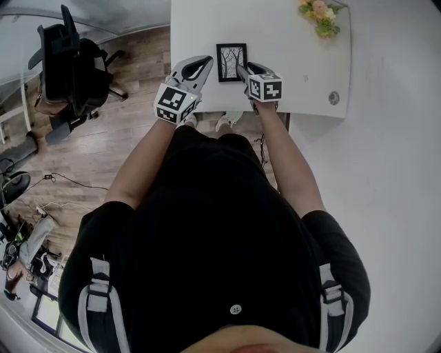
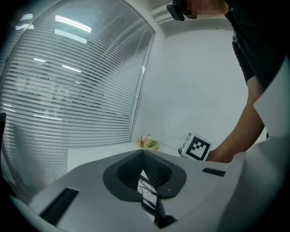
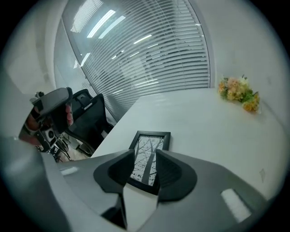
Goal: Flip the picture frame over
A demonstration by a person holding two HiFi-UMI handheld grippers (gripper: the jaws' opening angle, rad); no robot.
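Pinching the light, stiff, probably glass-fronted frame (image 1: pixel 231 62), upper centre, by its lower edge, right gripper (image 3: pixel 145 154) spread, left gripper (image 2: pixel 144 156) closed empty.

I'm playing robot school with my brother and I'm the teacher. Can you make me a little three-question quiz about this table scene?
1. True or false: the picture frame lies with its tree picture facing up.
2. What sits at the far corner of the table? A) flowers B) a cup C) a book
3. Fill in: the jaws of the right gripper stand ____ (apart or together).
Key: 1 true; 2 A; 3 apart.
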